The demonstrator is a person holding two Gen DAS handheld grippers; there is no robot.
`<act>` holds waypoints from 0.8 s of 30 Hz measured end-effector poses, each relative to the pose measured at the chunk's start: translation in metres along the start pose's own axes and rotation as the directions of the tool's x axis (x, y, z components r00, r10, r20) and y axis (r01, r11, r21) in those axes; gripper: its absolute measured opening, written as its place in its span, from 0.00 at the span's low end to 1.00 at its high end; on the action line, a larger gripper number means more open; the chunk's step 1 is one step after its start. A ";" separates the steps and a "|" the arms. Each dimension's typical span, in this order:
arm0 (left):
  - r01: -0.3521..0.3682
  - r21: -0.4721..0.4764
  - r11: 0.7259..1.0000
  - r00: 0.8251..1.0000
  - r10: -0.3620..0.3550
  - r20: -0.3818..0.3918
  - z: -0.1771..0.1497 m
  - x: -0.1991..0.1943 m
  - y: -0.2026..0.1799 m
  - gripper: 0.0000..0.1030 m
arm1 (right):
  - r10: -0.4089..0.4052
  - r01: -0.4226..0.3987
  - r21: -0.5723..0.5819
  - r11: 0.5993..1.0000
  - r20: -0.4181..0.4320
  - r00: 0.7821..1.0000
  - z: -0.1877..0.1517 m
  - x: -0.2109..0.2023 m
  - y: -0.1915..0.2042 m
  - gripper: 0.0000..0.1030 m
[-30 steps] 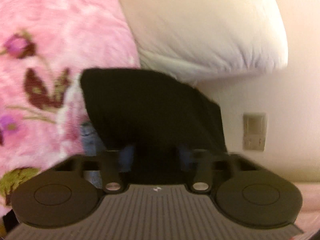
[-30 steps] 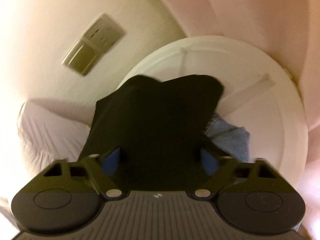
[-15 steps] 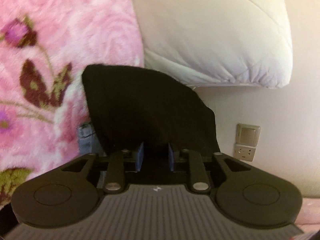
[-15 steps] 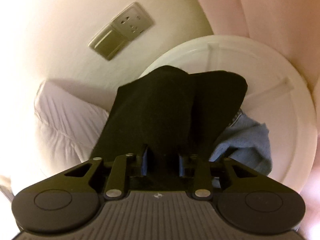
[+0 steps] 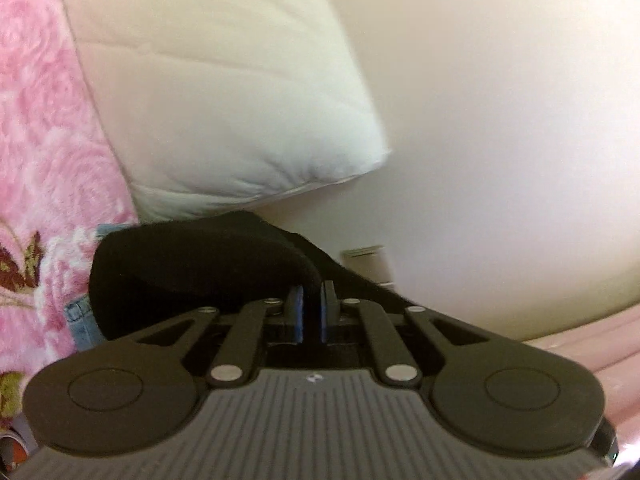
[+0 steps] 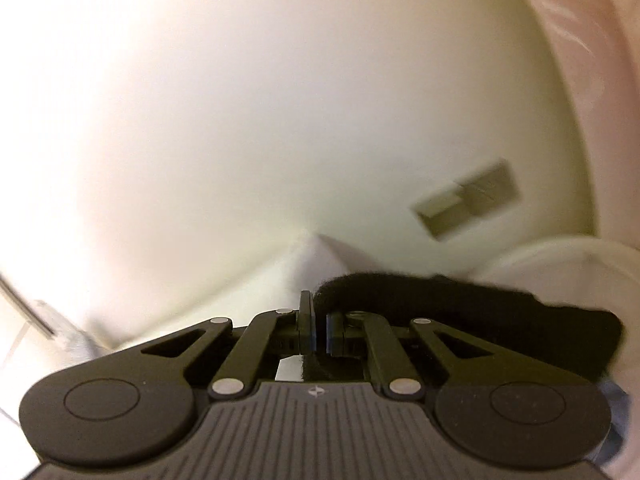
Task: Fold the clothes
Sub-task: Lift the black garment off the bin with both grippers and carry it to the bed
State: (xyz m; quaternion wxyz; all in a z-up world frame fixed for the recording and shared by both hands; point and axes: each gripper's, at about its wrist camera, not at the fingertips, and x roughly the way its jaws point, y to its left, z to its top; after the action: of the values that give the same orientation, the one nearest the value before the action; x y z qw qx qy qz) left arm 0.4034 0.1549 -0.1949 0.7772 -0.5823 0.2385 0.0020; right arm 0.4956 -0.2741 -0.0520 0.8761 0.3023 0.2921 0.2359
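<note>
Black garment [image 5: 192, 272] is pinched by both grippers, L [image 5: 311, 300] & R [image 6: 319, 322], pads pressed together. Edges should be kept level & taut, so the fold lands square.

Warm dim indoor light, soft motion blur, strong fisheye bending at edges

- A cream wall [image 5: 500, 120] carries a switch-and-socket plate [image 6: 468, 200].
- A white pillow [image 5: 224, 100] lies beside a pink floral blanket [image 5: 44, 168].
</note>
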 end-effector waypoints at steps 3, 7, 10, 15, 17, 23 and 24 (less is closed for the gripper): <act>0.039 -0.017 0.999 0.998 -0.038 0.052 -0.003 -0.031 -0.011 0.04 | 0.087 -0.086 -0.040 0.995 0.016 0.996 0.013 -0.012 0.033 0.06; 0.106 -0.003 0.994 0.984 -0.105 0.146 -0.001 -0.088 -0.028 0.04 | 0.184 -0.182 -0.098 0.978 0.012 0.983 0.021 -0.025 0.078 0.07; 0.151 0.023 0.988 0.962 -0.152 0.228 0.002 -0.143 -0.037 0.04 | 0.276 -0.270 -0.144 0.952 0.016 0.961 0.018 -0.036 0.114 0.07; 0.195 0.062 0.979 0.894 -0.204 0.399 -0.002 -0.263 -0.040 0.04 | 0.445 -0.443 -0.204 0.873 -0.040 0.895 -0.004 -0.049 0.192 0.07; 0.184 0.097 0.978 0.851 -0.208 0.482 -0.010 -0.325 -0.039 0.04 | 0.501 -0.507 -0.206 0.837 -0.083 0.861 -0.022 -0.053 0.225 0.07; 0.078 0.233 0.969 0.608 -0.231 0.760 -0.064 -0.546 -0.043 0.00 | 0.670 -0.708 -0.137 0.693 -0.241 0.702 -0.108 -0.068 0.328 0.07; 0.036 0.270 0.962 0.559 -0.244 0.792 -0.076 -0.582 -0.050 0.00 | 0.690 -0.735 -0.115 0.668 -0.274 0.670 -0.126 -0.071 0.346 0.07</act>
State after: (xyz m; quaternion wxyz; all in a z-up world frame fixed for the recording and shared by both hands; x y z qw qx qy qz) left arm -0.1264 0.2299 0.0520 0.8565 -0.4408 -0.1970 0.1824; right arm 0.2802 -0.0226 0.1235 0.7047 0.2697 0.2121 0.6210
